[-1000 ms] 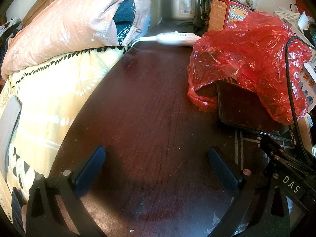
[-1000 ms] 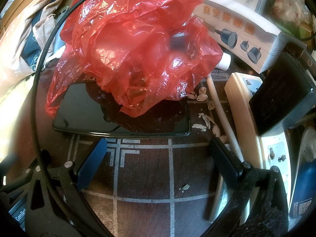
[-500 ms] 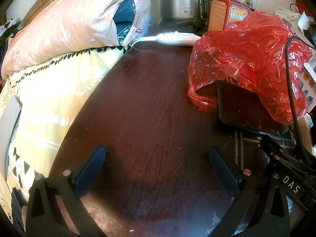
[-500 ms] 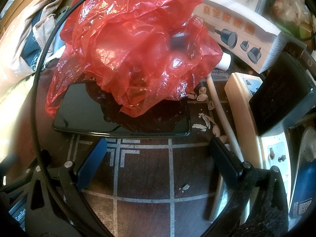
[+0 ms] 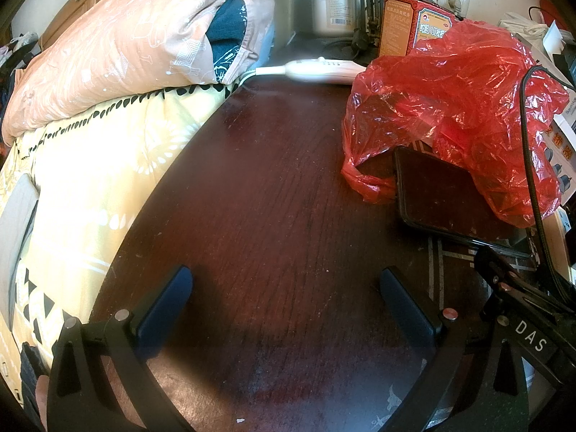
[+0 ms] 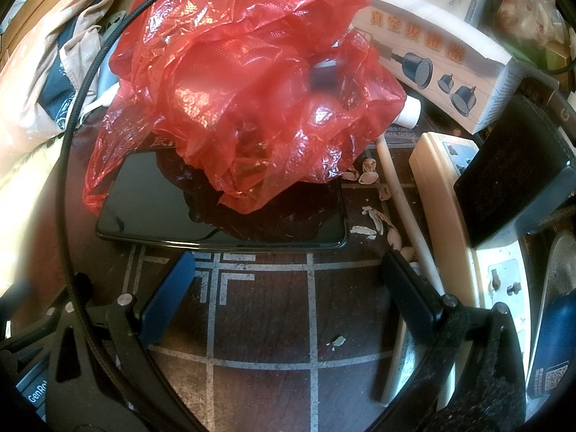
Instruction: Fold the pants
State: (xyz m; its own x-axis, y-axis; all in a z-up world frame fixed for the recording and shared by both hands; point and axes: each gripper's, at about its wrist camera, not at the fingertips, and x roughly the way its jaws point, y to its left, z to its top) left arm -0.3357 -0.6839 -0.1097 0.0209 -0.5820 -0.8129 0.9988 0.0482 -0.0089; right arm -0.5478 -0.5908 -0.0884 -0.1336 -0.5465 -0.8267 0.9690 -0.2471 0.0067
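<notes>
Two claws are showing, one per hand: the left claw [image 5: 284, 302] is hovering spread over the dark wooden table [image 5: 273, 194] with nothing between its fingers, and the right claw [image 6: 288, 280] is likewise spread and empty over the table's white-lined patch [image 6: 259, 306]. No pants can be made out in either view, so where they lie and which way their long axis runs cannot be told. One red plastic bag [image 6: 244, 82] is sitting crumpled at the middle of the clutter, its lower folds draping over one black phone [image 6: 151, 201] lying flat just in front of it. Right of the bag, one white power strip [image 6: 442, 208] is lying beside a white cord [image 6: 403, 208], with several nut shells [image 6: 370, 216] scattered between strip and phone. Behind the bag one white product box [image 6: 432, 46] is resting. Left of the bag, the table is meeting a yellow patterned bed cover [image 5: 90, 172], with one peach quilt [image 5: 118, 46] piled beyond it.
</notes>
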